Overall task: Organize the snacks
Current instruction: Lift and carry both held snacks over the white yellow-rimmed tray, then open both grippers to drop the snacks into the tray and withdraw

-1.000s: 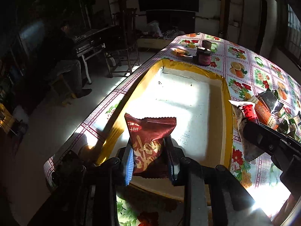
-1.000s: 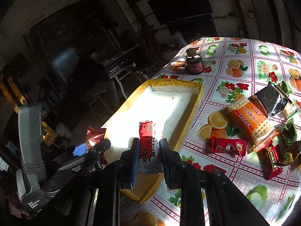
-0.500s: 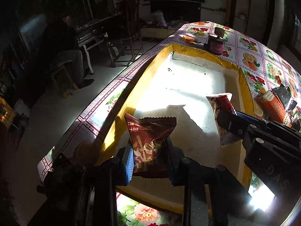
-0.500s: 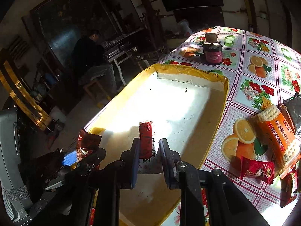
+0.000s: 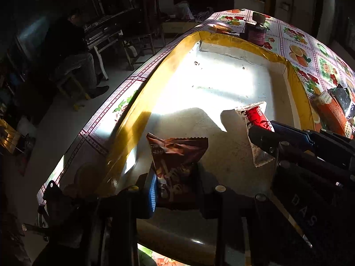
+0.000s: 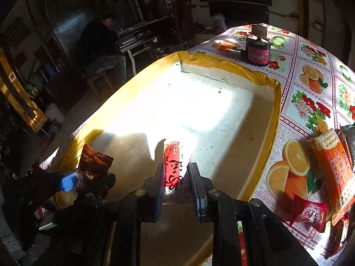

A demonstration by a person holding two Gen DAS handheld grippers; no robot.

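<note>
My left gripper clamps a brown snack packet upright between its fingers, held over the near end of the yellow-rimmed tray. To its right, my right gripper pinches a red-and-white packet, also above the tray's white floor. Beyond the tray's far rim stands a dark jar. Right of my right gripper, more snacks lie on the tablecloth: an orange cracker pack and a small red packet.
</note>
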